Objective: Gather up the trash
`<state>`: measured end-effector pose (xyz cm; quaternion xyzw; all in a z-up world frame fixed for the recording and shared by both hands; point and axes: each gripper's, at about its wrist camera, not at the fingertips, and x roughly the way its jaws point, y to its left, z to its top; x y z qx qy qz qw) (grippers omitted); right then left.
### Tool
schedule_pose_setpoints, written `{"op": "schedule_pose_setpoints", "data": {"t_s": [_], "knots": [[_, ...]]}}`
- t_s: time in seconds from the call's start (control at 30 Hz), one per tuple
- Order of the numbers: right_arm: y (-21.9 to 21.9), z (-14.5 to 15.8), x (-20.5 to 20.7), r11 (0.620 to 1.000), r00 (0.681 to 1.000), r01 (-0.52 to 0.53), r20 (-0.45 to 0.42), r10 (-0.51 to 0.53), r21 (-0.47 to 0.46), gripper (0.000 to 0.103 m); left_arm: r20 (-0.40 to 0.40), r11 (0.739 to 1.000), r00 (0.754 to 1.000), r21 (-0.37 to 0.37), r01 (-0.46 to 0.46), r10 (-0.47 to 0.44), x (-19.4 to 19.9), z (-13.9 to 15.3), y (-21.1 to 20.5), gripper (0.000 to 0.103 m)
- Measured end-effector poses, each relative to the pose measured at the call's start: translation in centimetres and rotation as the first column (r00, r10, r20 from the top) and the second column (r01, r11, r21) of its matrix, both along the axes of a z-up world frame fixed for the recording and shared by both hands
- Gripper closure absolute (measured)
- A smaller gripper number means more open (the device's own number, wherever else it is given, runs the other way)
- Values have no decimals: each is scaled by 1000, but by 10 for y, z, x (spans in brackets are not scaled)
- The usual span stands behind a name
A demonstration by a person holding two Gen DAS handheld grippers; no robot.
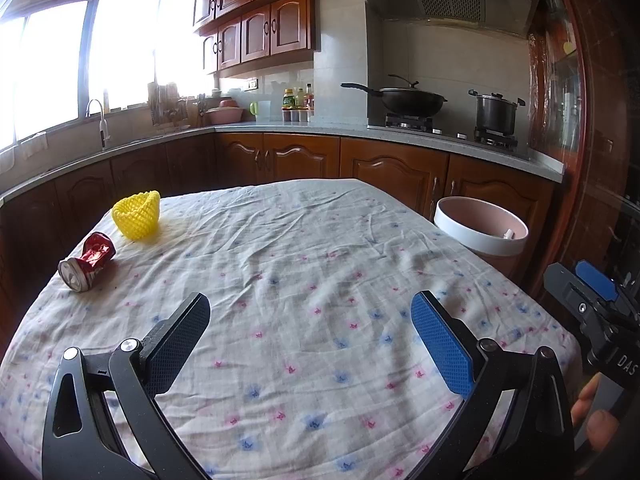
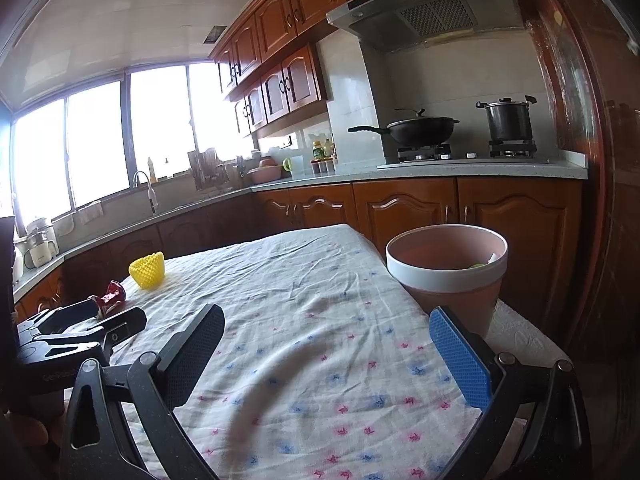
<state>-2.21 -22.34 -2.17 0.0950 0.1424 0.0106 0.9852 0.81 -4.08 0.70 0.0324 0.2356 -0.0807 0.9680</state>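
Both of my claws are spread wide and carry nothing. The left gripper (image 1: 310, 320) hangs over the crumpled white tablecloth with small pink and blue flowers (image 1: 312, 240), and the right gripper (image 2: 326, 340) hangs over the same cloth's right half.

Two pieces of trash are left on the table. The crushed red aluminium drink can (image 1: 87, 265) lies on its side ahead and well to the left of my left claw, its silver end turned toward me. Just beyond it, farther ahead and slightly right of the can, stands the yellow foam fruit net, cup-shaped and open at the top (image 1: 137, 216). The two look close together, though I cannot tell whether they touch.

The pink plastic bin with a white rim band (image 2: 446, 270) sits just ahead and to the right of my right claw, past the table's right edge. Something pale and something green already lie inside it, too small to identify.

I judge this to be the pause between pieces: nothing is gripped, and the can is the nearer target. Next I would swing the left claw leftward and forward, lower it so the fingers straddle the can's dented middle, then close. The can may roll on the wrinkled cloth, so I would approach slowly.
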Motion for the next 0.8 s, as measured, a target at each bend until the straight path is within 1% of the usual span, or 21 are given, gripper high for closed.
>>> {"op": "schedule_pose_setpoints", "data": {"t_s": [0.53, 0.8], "knots": [[1, 0, 2, 1000, 1000, -2, -6, 2, 3, 0, -8, 1000, 1000, 1, -6, 6, 5, -2, 2, 0], [3, -3, 11, 1000, 999, -11, -35, 11, -2, 0, -33, 1000, 999, -6, 4, -4, 12, -4, 4, 0]]}}
